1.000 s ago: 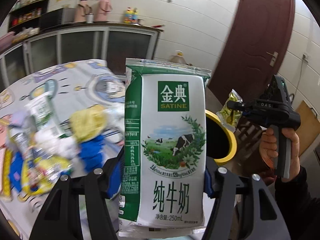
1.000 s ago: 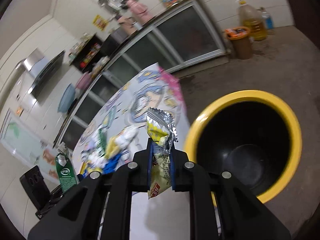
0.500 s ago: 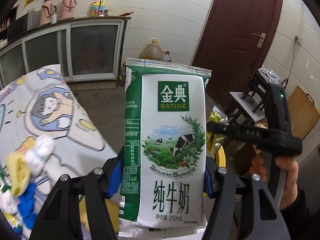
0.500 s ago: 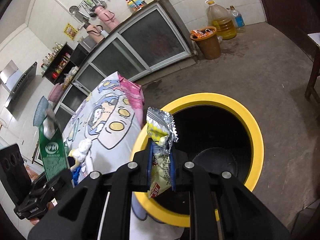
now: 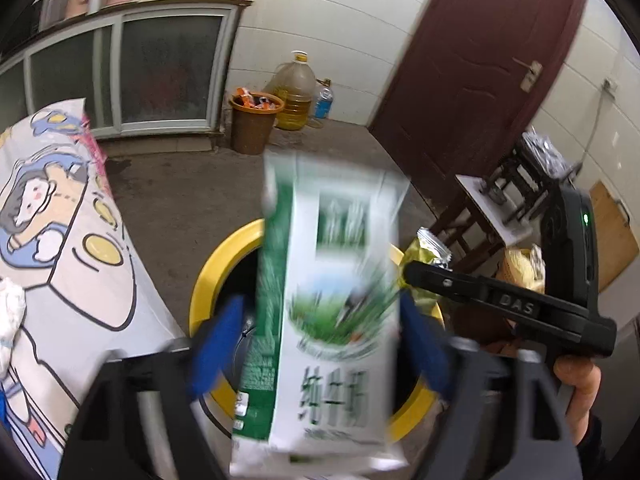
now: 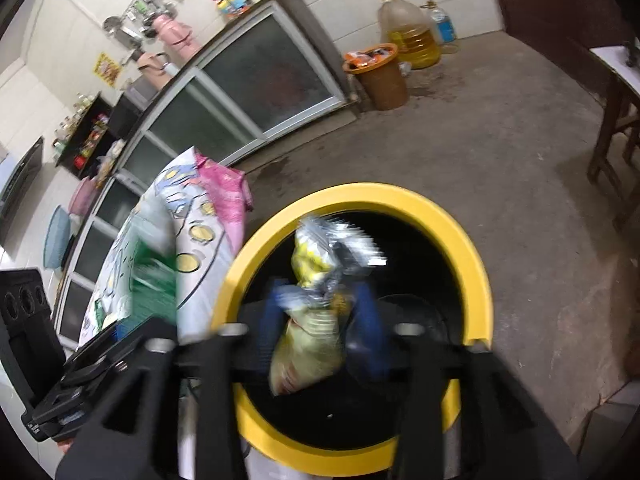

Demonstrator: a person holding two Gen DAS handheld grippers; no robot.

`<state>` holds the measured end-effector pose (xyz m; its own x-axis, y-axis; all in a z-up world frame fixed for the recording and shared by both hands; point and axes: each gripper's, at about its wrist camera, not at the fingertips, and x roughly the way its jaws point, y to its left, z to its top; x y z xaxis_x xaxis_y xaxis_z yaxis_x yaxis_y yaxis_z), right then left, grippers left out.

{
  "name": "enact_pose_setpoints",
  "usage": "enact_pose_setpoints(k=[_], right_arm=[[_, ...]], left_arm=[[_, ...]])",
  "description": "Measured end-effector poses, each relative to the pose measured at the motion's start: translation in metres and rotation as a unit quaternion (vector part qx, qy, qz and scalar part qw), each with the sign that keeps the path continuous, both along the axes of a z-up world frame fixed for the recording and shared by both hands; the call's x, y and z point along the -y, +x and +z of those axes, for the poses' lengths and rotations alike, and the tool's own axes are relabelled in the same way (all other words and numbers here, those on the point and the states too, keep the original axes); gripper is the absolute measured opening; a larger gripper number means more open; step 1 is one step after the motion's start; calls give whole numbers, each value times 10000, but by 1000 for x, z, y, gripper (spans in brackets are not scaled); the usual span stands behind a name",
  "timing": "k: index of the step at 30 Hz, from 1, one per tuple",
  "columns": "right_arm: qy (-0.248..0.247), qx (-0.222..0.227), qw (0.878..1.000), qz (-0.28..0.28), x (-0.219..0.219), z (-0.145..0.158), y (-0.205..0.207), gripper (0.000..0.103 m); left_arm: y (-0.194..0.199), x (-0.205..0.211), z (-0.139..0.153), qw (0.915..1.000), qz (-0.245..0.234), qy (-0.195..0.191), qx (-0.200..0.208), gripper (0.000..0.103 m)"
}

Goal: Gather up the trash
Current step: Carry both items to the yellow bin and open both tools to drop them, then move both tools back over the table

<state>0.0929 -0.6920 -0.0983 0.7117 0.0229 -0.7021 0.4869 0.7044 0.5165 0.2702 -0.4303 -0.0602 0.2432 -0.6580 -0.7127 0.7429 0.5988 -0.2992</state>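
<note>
A green and white milk carton (image 5: 332, 312) is blurred and loose between the spread blue pads of my open left gripper (image 5: 320, 344), above the yellow-rimmed black bin (image 5: 212, 276). In the right wrist view a yellow and silver snack wrapper (image 6: 316, 304) is blurred and tilted between the parted blue pads of my open right gripper (image 6: 324, 320), over the bin's mouth (image 6: 460, 236). The right gripper also shows in the left wrist view (image 5: 412, 270), beside the carton.
The table with a cartoon cloth (image 5: 60, 264) stands left of the bin, with trash at its edge. A brown bucket (image 5: 252, 124), oil jug (image 5: 294, 96), door (image 5: 472, 76) and wooden stool (image 5: 492, 208) stand around on the concrete floor.
Both grippers have opened over the bin. The milk carton and the snack wrapper have come loose and are dropping. Both views have tilted down toward the bin.
</note>
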Motion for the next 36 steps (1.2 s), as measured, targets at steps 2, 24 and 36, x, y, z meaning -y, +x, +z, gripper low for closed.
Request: enact_pose_setpoints(k=[2, 24, 36], right_arm=[[80, -23, 9999, -82, 5, -2, -6, 53], [348, -471, 9982, 96, -15, -3, 12, 68], [113, -737, 9948, 689, -66, 28, 46, 71]], left_arm=[[1, -5, 1, 9999, 131, -42, 17, 95], [-44, -202, 88, 9878, 1087, -549, 975, 95], [-76, -329, 90, 9706, 1845, -321, 1514, 95]])
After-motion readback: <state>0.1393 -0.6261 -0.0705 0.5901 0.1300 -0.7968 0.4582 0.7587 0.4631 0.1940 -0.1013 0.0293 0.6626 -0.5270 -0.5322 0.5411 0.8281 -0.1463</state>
